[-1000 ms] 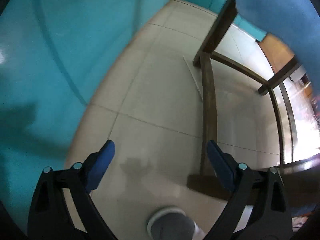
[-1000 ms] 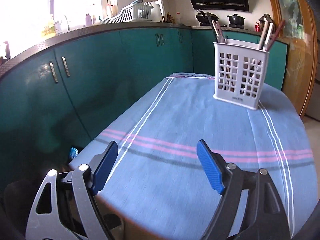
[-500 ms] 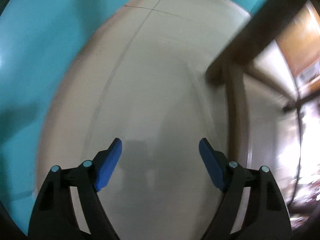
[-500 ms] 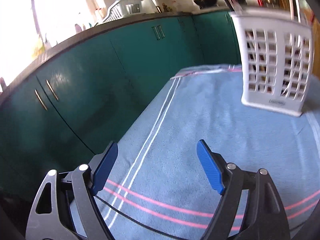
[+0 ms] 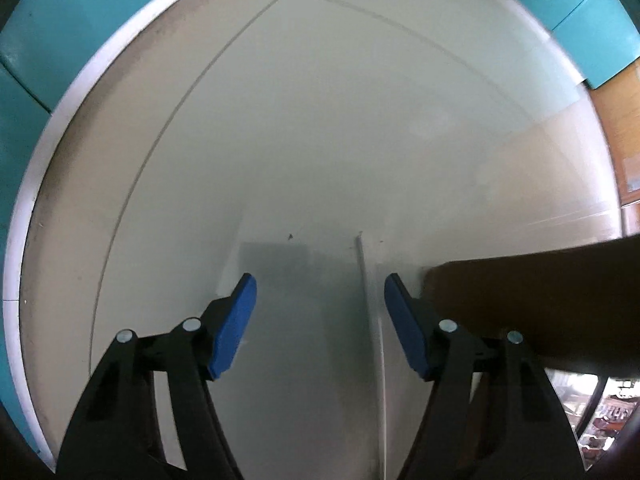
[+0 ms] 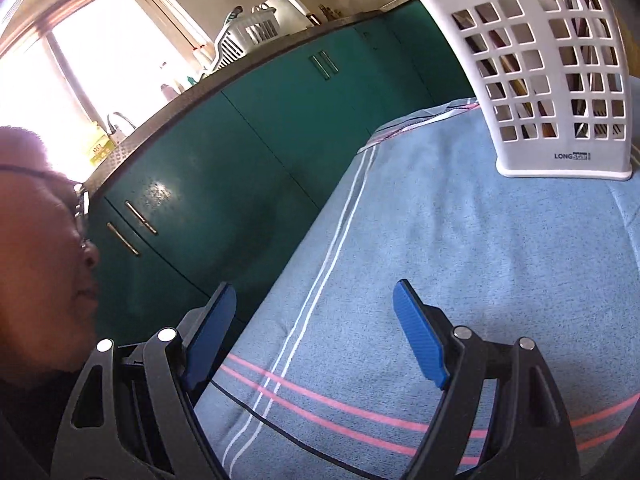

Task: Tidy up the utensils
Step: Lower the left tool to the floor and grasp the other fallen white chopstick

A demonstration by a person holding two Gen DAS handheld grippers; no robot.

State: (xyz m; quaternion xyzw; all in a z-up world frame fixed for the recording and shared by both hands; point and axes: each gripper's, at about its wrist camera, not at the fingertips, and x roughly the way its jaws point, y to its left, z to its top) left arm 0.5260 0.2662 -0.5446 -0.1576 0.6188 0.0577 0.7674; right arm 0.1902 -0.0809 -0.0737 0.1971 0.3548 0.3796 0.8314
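Mostly done, by the look: utensils stand in basket (image 6: 556,76) on counter (image 6: 440,280). One thin stick (image 5: 370,320) left on floor, between jaws of left gripper (image 5: 320,320), half-wide, just closing, not yet pinching. Right gripper (image 6: 314,336) wide, empty, near basket.

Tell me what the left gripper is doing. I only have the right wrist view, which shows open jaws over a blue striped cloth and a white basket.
Observer: The left gripper points steeply down at a pale tiled floor, not at the table.
Operator: Is it holding anything?
Observer: No. Its jaws have just been closing but stand apart, pressing on nothing.
Operator: Is there anything there to pick up?
Observer: A thin pale stick, perhaps a chopstick, lies on the floor between the jaws, nearer the right one.
Operator: Any obstacles?
Observer: A dark wooden piece, likely furniture, sits just right of the gripper.
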